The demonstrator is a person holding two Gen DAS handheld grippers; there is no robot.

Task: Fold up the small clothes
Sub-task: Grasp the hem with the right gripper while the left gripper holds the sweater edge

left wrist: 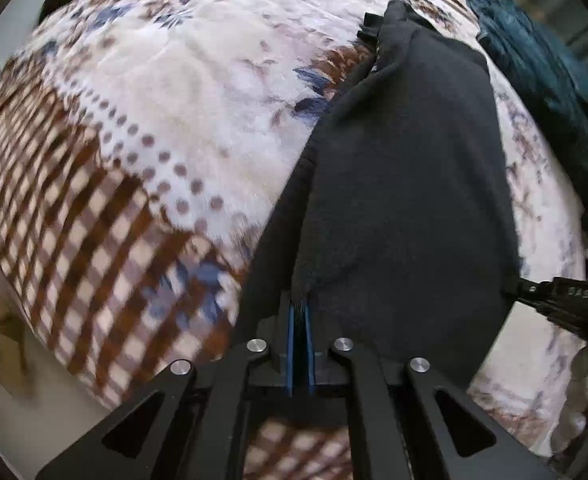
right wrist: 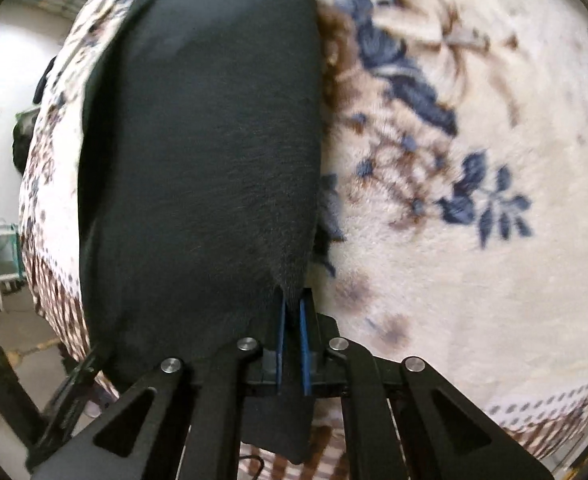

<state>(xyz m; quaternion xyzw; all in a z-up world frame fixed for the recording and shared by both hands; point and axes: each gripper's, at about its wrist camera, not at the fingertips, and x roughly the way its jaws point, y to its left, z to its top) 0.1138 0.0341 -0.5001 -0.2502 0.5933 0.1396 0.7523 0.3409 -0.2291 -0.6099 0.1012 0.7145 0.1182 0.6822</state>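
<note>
Your left gripper (left wrist: pixel 300 322) and right gripper (right wrist: pixel 291 312) each pinch a near corner of the black garment (left wrist: pixel 406 184). It looks soft, light and limp, so keep hold at the corners.

A home bedroom, by the look of it. A plush floral and checked blanket (left wrist: pixel 165 92) covers a bed-like surface, with a heap of teal clothing (left wrist: pixel 542 80) at its far edge.

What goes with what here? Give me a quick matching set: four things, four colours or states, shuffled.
Things:
1. black garment
2. blanket
3. teal cloth
4. left gripper

Descriptions:
A. cream with blue and brown flowers
B. bunched at the far right edge
C. shut on a fabric edge
D. plain dark, spread on the bed

Pairs: 1-D, 2-A, 3-B, 4-C
</note>
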